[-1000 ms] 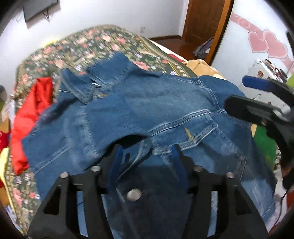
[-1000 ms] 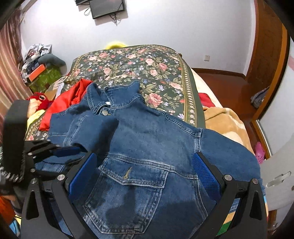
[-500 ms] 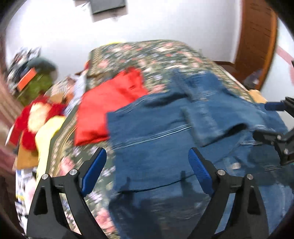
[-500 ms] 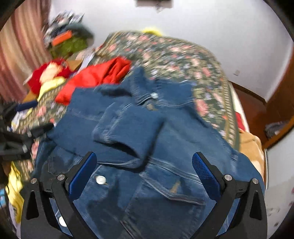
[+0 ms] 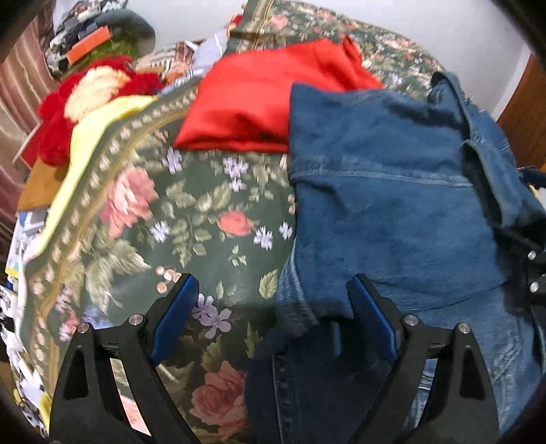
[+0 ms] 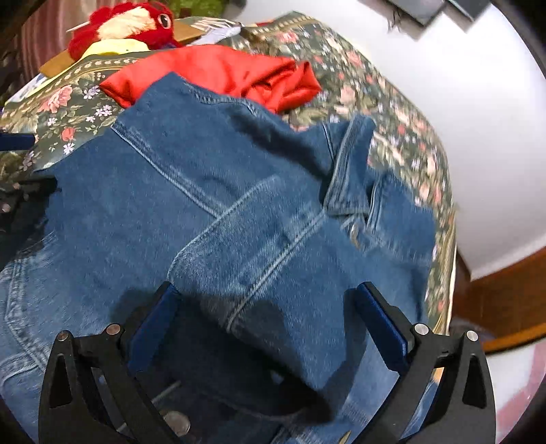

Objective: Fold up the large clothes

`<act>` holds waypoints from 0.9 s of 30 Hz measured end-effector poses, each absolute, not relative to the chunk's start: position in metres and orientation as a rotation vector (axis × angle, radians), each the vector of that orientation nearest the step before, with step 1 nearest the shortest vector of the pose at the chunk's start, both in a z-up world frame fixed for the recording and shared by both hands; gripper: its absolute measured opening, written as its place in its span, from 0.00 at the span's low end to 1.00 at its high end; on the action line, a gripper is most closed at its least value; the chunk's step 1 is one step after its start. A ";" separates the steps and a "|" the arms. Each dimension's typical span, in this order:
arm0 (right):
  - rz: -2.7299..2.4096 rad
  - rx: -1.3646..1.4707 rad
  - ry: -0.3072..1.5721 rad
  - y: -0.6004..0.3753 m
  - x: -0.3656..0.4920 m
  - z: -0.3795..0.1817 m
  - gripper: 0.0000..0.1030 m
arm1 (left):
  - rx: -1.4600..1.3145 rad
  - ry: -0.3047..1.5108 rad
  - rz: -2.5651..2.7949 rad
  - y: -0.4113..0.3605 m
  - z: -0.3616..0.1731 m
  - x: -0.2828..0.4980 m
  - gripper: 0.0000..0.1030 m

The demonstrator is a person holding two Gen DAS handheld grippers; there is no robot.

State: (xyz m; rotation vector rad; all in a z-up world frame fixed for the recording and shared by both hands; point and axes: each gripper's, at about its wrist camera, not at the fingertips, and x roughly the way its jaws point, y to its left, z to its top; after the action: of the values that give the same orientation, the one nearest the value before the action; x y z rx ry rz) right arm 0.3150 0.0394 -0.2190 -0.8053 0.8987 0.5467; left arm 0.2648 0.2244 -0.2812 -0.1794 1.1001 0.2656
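Both tools open over a denim jacket on the floral bed

We see the denim jacket [image 5: 392, 205] lying on the bed's floral cover [image 5: 177, 218], partly folded, with one sleeve [image 6: 273, 259] laid across its front and the collar [image 6: 351, 164] at the far end. Our left tool [image 5: 273, 307] has its blue-padded fingers [image 5: 174, 317] spread wide and holds nothing; it hangs over the jacket's left edge, one finger above the bare cover and the other above denim. Our right tool [image 6: 269, 317] is likewise wide open and grips nothing, its fingers [image 6: 382, 324] straddling the folded sleeve from above. A red garment [image 5: 269, 106] lies just beyond the jacket, touching its far edge, and a red plush toy [image 6: 126, 24] sits past the edge of the bed.
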 end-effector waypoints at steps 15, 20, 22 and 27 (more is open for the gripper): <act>0.556 -0.448 0.880 -0.007 0.319 -0.166 0.13 | -0.138 1.101 0.293 0.220 -0.285 0.259 0.94; 0.464 -0.261 0.868 -0.062 0.312 -0.146 0.11 | -0.174 1.108 0.285 0.217 -0.277 0.249 0.94; 0.424 -0.205 0.868 -0.082 0.311 -0.145 0.11 | -0.175 1.106 0.286 0.215 -0.273 0.245 0.94; 0.327 -0.077 0.902 -0.129 0.313 -0.153 0.10 | -0.153 1.087 0.299 0.208 -0.259 0.236 0.94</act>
State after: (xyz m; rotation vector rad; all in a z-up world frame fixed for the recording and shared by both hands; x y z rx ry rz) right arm 0.3126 -0.1291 -0.1534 -0.0766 0.9017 0.3267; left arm 0.2357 0.2075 -0.2594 -0.1527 1.0870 0.2987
